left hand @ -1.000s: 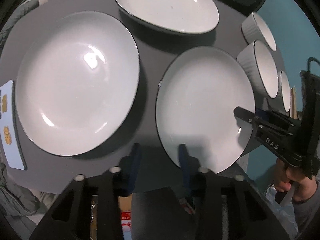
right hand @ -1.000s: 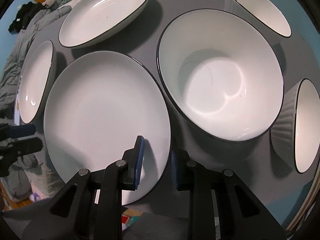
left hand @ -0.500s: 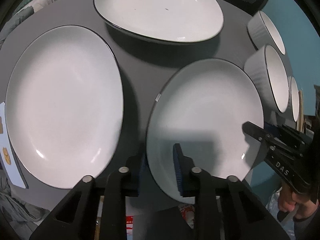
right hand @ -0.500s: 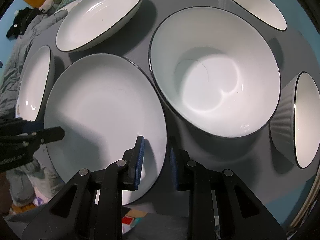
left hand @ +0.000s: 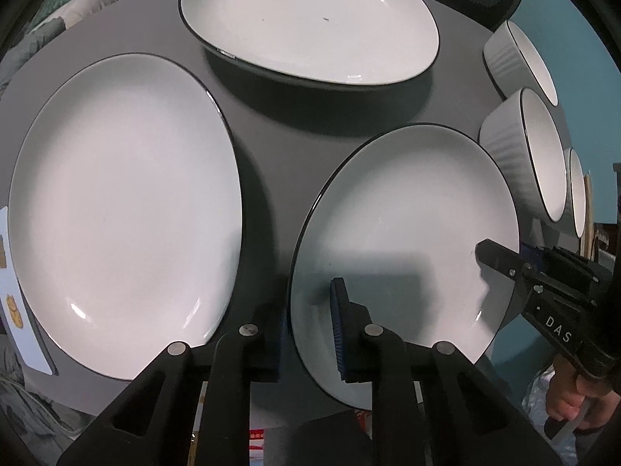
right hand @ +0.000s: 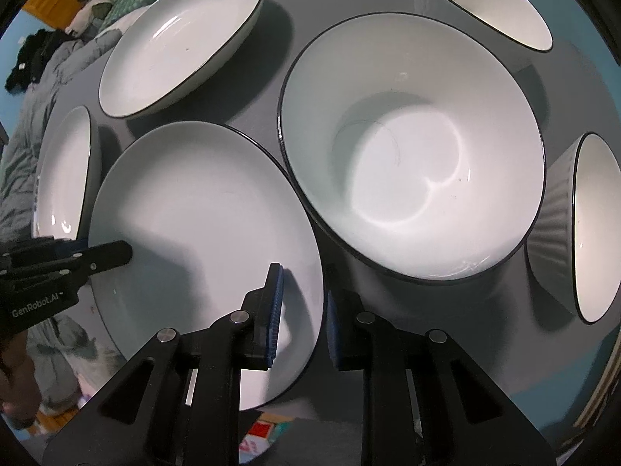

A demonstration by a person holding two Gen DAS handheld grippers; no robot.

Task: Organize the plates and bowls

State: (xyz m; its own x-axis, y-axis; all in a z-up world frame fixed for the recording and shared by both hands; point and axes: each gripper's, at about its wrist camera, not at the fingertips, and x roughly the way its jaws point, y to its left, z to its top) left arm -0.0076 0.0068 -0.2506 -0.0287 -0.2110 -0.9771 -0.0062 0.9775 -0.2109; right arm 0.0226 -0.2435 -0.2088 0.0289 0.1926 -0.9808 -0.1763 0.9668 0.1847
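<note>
A white plate (left hand: 407,213) with a thin black rim lies at the near edge of the round grey table (left hand: 268,116) and overhangs it. Both grippers point down and straddle opposite sides of its rim. My left gripper (left hand: 308,303) is closing, its outer pad against the rim and its inner pad on the plate's face. My right gripper (right hand: 302,283) is closing around the plate (right hand: 194,202); a thin gap still shows at its outer pad. Each gripper shows in the other's view: the right gripper (left hand: 496,254), the left gripper (right hand: 124,250).
A larger plate (left hand: 116,202) lies left, an oval dish (left hand: 310,19) behind. A deep white bowl (right hand: 407,155) stands just right of the plate, with ribbed bowls (right hand: 555,225) (right hand: 465,0) beyond. A hand (left hand: 570,400) holds the right gripper. A card (left hand: 15,291) lies at the left edge.
My left gripper came from beside the plate onto its rim and narrowed its jaws. The right gripper's jaws narrowed slightly around the opposite rim. The plate has stayed on the table.
</note>
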